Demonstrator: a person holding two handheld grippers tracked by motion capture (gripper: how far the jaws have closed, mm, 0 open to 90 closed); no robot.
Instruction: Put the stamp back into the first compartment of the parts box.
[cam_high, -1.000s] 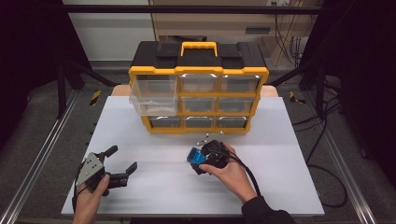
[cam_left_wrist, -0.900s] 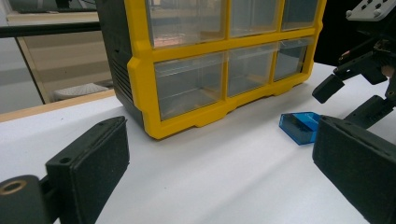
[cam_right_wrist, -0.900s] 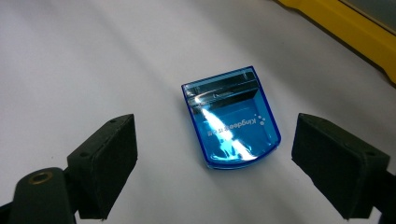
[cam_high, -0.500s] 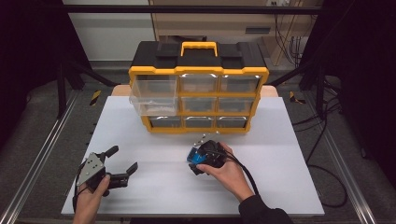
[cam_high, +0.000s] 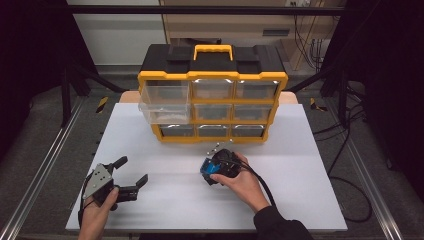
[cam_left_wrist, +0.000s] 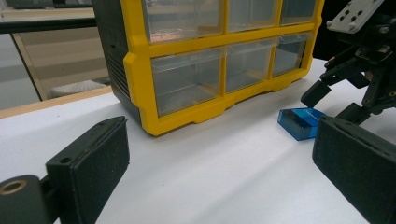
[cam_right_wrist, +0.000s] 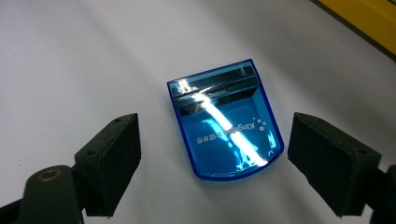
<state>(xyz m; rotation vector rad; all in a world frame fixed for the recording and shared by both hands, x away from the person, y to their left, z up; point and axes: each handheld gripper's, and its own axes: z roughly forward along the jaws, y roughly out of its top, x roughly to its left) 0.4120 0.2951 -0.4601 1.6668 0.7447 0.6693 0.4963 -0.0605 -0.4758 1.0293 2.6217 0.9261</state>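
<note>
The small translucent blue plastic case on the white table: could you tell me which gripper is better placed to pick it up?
Right. The right gripper hangs open directly over the small translucent blue plastic case, one jaw on each side. The left gripper sits apart near the table's front left.

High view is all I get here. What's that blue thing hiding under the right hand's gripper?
Observer: A flat, see-through blue case with white print on its lid, lying on the white table.
Operator: Is the gripper squeezing it?
Observer: No. In the right gripper view the right gripper hangs open, one jaw on each side of the case, neither touching it.
Operator: And the other gripper?
Observer: The left gripper is open too, and its view looks at the yellow drawer cabinet, with the blue case lying beside the cabinet's front.
</note>
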